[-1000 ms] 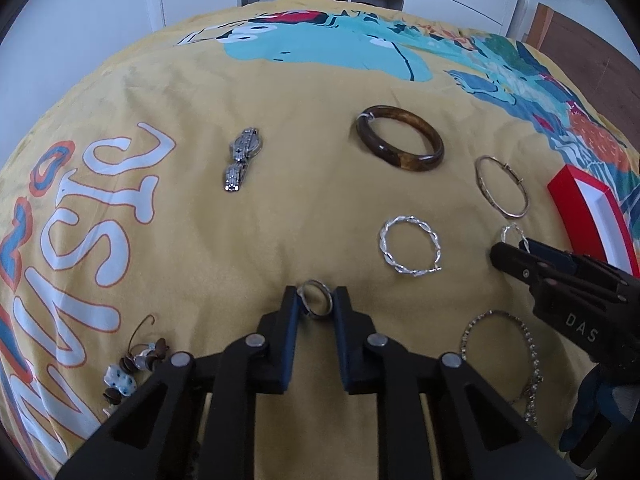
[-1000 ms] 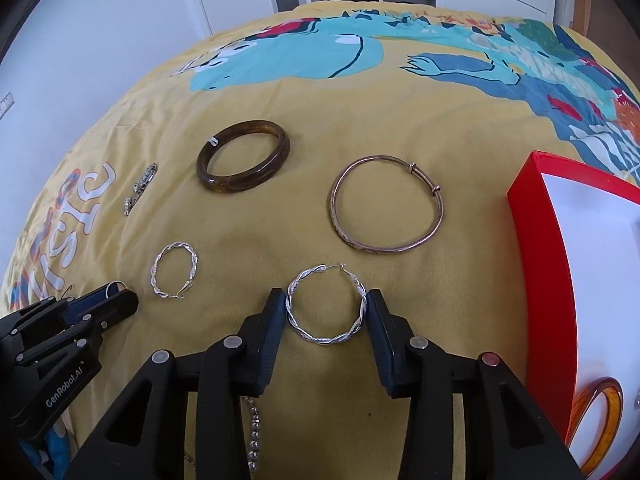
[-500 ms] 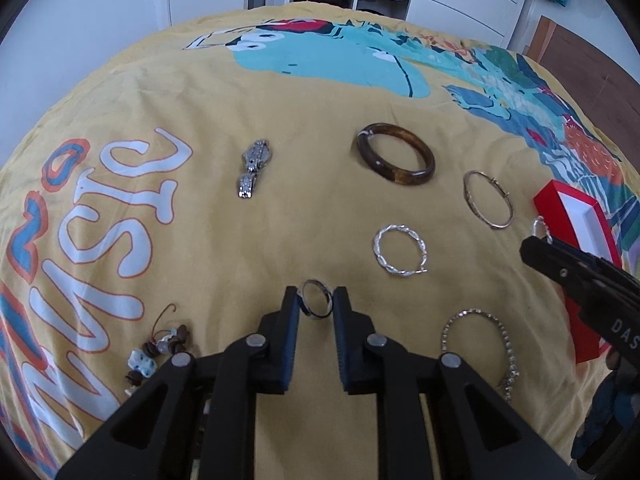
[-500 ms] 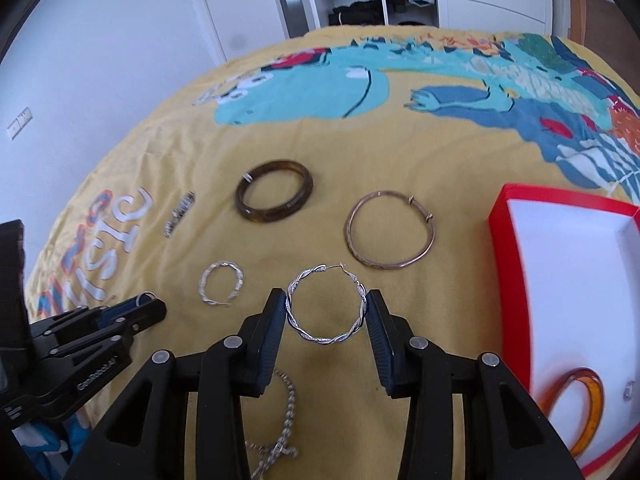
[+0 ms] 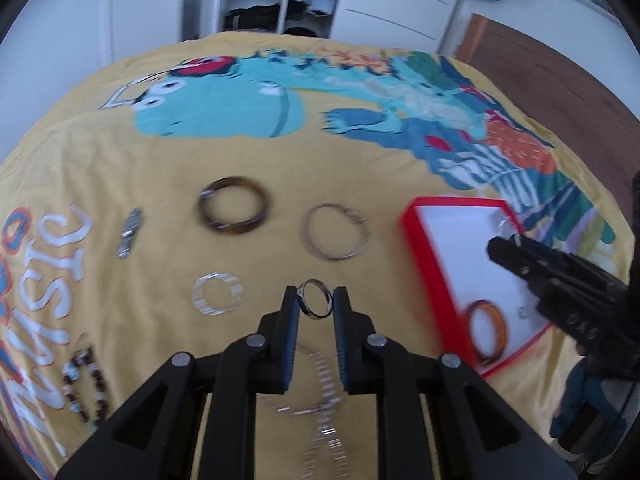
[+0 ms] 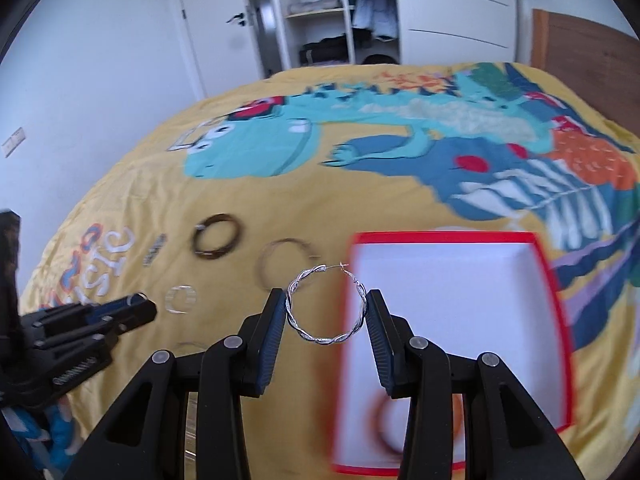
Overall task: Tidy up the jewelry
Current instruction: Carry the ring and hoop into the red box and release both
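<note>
Right gripper is clamped on the twisted silver hoop earring, hanging right at the near-left corner of the red-rimmed white cardboard box. Left gripper, pinching a small silver ring, sits further out, box off to its right.

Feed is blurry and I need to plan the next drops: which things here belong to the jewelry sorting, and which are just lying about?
Job:
left gripper holding small ring
right gripper holding twisted silver hoop
red box with orange bangle
brown bangle
thin bangle
second twisted hoop
beaded piece

Lying about:
bedspread
wardrobe
</note>
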`<action>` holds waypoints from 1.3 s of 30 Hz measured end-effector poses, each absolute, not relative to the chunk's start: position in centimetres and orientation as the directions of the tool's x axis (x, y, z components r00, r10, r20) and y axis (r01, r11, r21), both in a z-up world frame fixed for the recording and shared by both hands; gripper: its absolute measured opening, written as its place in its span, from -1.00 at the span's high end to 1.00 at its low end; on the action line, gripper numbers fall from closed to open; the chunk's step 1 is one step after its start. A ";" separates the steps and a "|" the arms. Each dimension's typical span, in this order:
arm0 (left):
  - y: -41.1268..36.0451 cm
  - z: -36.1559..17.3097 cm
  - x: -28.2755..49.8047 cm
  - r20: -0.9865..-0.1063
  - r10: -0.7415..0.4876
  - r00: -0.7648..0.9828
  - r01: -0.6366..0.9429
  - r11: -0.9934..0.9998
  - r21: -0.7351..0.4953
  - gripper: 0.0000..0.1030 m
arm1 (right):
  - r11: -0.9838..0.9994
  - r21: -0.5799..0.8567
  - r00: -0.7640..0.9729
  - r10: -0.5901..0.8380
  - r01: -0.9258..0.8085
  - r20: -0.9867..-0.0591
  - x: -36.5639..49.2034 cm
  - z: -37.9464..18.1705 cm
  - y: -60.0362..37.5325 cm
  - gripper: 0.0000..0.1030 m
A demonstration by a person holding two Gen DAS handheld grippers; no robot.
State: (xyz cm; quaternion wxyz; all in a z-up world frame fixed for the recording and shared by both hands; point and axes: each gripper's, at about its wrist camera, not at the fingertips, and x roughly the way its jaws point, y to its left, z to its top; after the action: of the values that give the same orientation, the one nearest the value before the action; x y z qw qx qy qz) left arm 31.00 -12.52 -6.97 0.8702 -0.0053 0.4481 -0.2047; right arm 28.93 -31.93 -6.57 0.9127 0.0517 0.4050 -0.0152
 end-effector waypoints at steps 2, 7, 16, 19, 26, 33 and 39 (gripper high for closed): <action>-15.6 -6.4 30.9 -0.768 -0.397 0.502 0.395 0.896 -0.205 0.70 | 0.993 0.071 0.664 -0.007 0.091 -0.748 28.6 -6.8 -33.9 0.22; -22.5 -6.4 31.1 -0.763 -0.448 0.466 0.481 0.852 -0.207 0.70 | 0.990 0.038 0.640 -0.057 0.134 -0.767 28.2 -8.0 -38.7 0.21; -29.8 -10.6 31.3 -0.828 -0.390 0.402 0.532 0.836 -0.136 0.70 | 0.992 0.029 0.578 -0.048 0.123 -0.815 28.3 -12.0 -42.6 0.21; -30.6 -12.2 31.6 -0.853 -0.350 0.387 0.528 0.842 -0.106 0.70 | 0.994 0.022 0.561 -0.043 0.108 -0.827 28.4 -13.0 -42.7 0.21; -30.8 -14.1 31.7 -0.875 -0.316 0.367 0.526 0.846 -0.085 0.69 | 0.996 -0.008 0.540 -0.056 0.092 -0.840 28.5 -14.2 -42.6 0.21; -31.1 -14.5 31.5 -0.878 -0.300 0.373 0.528 0.847 -0.065 0.68 | 0.996 -0.046 0.521 -0.082 0.081 -0.850 28.5 -14.7 -42.4 0.20; -31.3 -14.7 31.4 -0.879 -0.285 0.383 0.531 0.846 -0.043 0.68 | 0.995 -0.073 0.512 -0.097 0.066 -0.853 28.5 -14.8 -42.2 0.20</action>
State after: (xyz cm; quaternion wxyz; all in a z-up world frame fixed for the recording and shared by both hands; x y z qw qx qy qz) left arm 31.38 -31.30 -14.69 0.8223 0.1238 0.4970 -0.2481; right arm 28.47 -42.21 -14.81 0.8694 -0.0155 0.4917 -0.0467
